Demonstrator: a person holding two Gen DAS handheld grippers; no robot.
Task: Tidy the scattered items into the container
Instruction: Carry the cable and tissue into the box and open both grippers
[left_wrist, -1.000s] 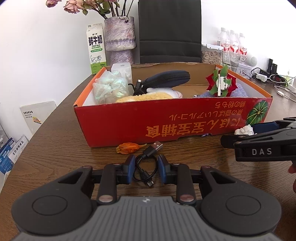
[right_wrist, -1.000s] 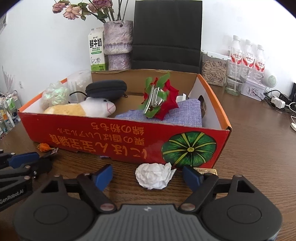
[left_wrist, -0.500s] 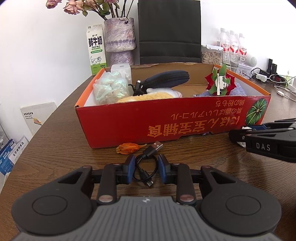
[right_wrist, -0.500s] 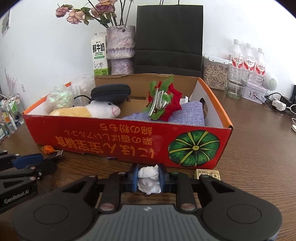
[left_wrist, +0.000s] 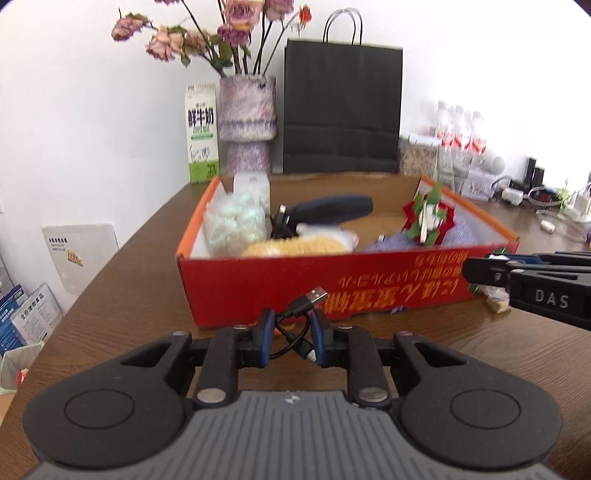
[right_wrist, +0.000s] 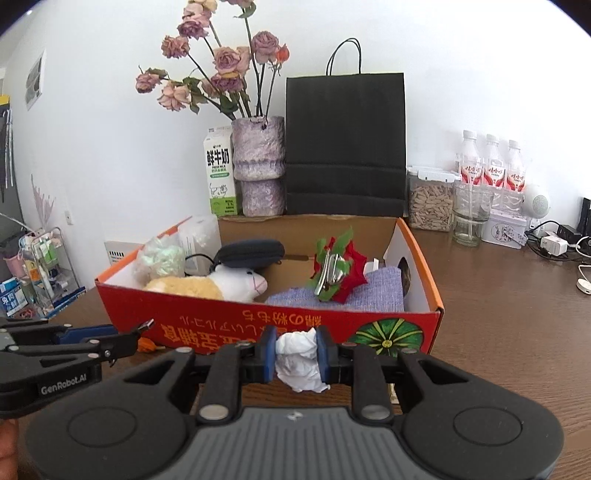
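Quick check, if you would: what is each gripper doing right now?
Left gripper: fingers closing on the black USB cable between them.
Right gripper: closed on the crumpled white paper.

Bright even daylight, slight motion blur, fisheye bending and dark corners

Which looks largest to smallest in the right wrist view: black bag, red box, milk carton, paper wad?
1. Red box
2. Black bag
3. Milk carton
4. Paper wad, gripped right by the camera, so it looks nearly carton-sized; that ranking is unsure.
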